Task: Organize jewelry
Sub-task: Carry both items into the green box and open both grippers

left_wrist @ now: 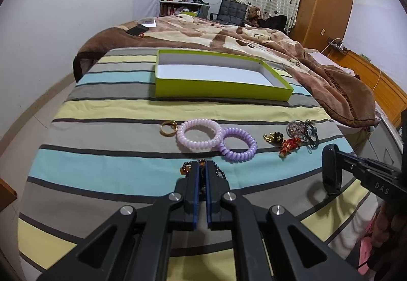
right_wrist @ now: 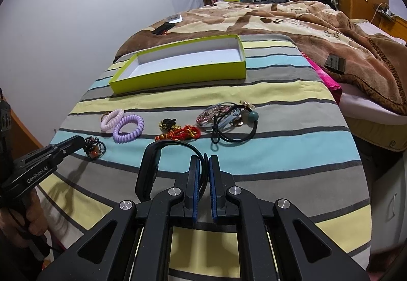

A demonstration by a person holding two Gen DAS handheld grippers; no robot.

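Note:
My left gripper [left_wrist: 202, 166] is shut on a dark beaded bracelet [left_wrist: 220, 171], also seen in the right wrist view [right_wrist: 95, 147], just above the striped bedspread. My right gripper [right_wrist: 206, 161] is shut on a black band [right_wrist: 152, 166], which also shows in the left wrist view [left_wrist: 330, 171]. An open lime-green box [left_wrist: 218, 89] with a white inside lies further back, empty. Between lie a gold ring [left_wrist: 168, 127], a pink coil bracelet [left_wrist: 198, 134], a purple coil bracelet [left_wrist: 237, 145], a red and gold charm [left_wrist: 288, 145] and hair ties [right_wrist: 229, 123].
A brown patterned blanket [left_wrist: 254, 37] covers the bed behind and right of the box. A black phone [left_wrist: 137, 29] and a white card lie at its far end. A dark wallet-like item [right_wrist: 335, 63] rests on the blanket at the right. A wooden wardrobe [left_wrist: 328, 1] stands far right.

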